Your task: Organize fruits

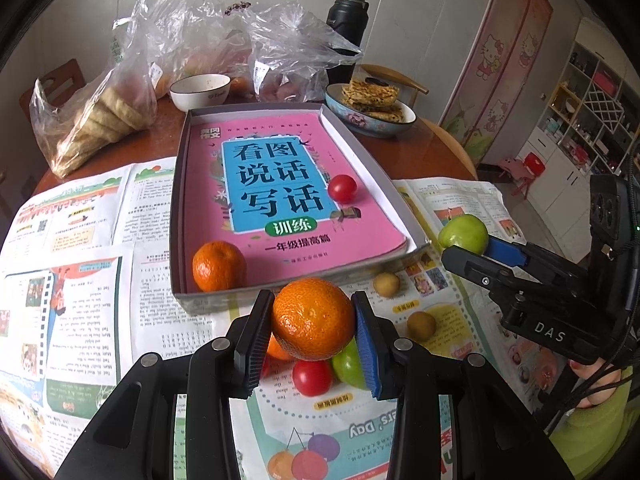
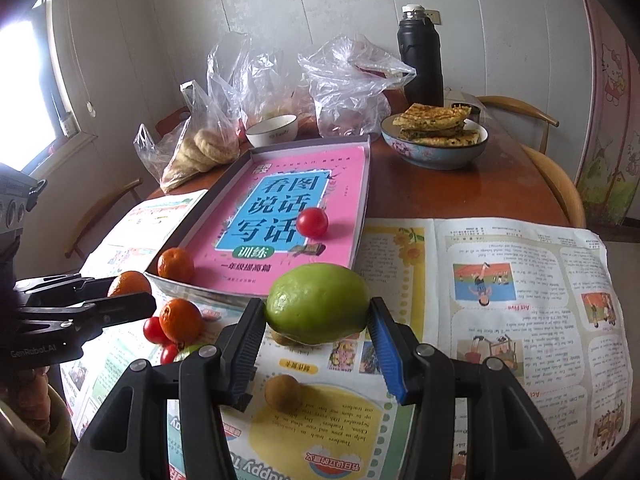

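A shallow grey cardboard box [image 1: 182,184] lined with a pink picture book [image 1: 280,184] is filling the centre of the left wrist view, holding a small orange mandarin [image 1: 218,266] at its lower left and a red cherry tomato [image 1: 342,188] toward the right. Low in the frame, the left gripper [image 1: 314,320] is clamping a glossy orange mandarin [image 1: 314,320]. At centre of the right wrist view, the right gripper [image 2: 318,304] is squeezing a smooth green fruit [image 2: 318,304].

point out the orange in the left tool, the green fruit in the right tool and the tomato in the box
orange [image 1: 313,320], left wrist view, middle of its peel
green fruit [image 2: 318,303], right wrist view, middle of its skin
tomato [image 2: 312,222], right wrist view, centre of its red skin
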Motion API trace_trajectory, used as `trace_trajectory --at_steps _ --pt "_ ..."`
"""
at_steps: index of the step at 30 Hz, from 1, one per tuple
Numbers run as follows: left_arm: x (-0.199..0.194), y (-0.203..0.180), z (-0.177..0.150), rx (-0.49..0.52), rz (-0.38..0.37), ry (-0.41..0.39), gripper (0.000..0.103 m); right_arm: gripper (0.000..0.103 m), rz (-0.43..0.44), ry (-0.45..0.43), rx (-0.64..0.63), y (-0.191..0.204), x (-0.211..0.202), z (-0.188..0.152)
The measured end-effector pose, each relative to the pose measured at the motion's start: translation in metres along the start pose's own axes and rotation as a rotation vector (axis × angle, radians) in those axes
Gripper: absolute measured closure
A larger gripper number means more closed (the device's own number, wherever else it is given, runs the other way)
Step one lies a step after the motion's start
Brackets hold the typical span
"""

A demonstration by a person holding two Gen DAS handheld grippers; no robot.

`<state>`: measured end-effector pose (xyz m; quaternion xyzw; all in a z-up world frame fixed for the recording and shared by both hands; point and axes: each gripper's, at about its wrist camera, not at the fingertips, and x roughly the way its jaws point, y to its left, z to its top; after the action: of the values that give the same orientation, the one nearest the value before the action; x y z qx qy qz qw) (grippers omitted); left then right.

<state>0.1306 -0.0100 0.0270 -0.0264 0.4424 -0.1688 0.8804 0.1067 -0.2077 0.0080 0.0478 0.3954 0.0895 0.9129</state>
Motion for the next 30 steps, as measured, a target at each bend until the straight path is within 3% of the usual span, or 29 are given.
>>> trace_trajectory --at_steps 11,30 --pt "0.006 0.004 0.027 -0.016 0.009 -0.042 0.063 0.051 0.001 -0.048 -0.038 0.016 -0.007 0.023" --pt "0.068 0.004 0.045 0.003 0.051 0.046 0.063 0.051 0.012 0.002 -0.064 0.017 0.032 0.030"
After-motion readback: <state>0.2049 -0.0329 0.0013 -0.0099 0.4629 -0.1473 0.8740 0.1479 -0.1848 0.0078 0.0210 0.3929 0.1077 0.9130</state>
